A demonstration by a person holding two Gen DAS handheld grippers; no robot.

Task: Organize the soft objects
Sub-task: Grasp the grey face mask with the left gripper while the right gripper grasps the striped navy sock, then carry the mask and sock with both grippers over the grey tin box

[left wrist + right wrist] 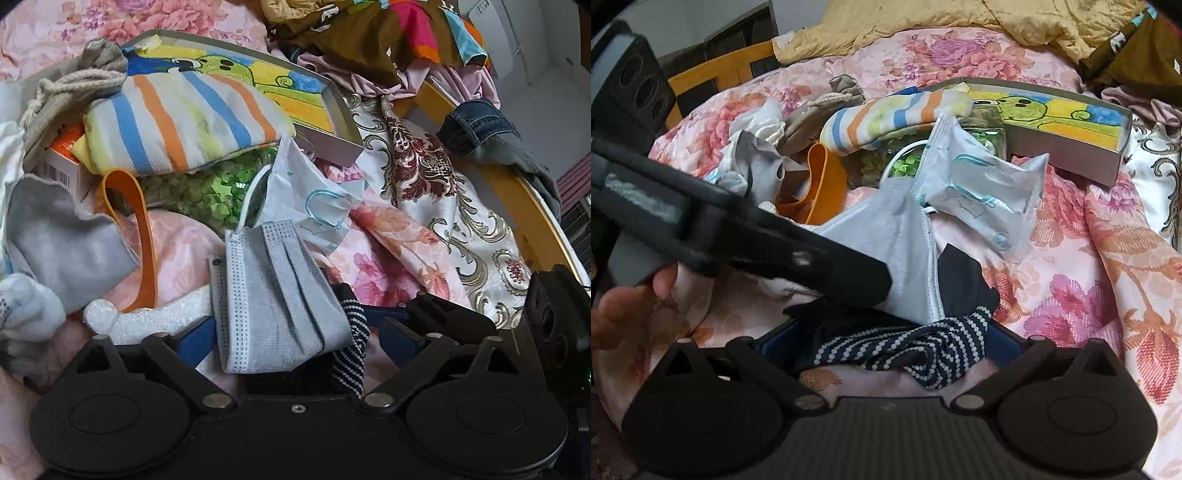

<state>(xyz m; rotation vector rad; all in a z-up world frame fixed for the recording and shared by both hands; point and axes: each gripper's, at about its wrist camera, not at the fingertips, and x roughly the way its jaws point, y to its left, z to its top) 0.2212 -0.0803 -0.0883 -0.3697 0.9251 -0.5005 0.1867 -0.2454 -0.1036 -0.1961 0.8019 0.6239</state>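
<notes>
grey pleated face mask [273, 291] lies between blue fingers [195, 338] of left tongs [295, 332] – jaws spread wide, gripping nothing. right tongs [886, 347] also wide apart, dotted navy sock [923, 350] bunched between fingers, not clamped. striped sock [177, 125] rests on clutter beside shallow box [325, 110]; orange band [140, 236], wrapped packet [979, 192] nearby – all on floral bed cover [1071, 288].
</notes>
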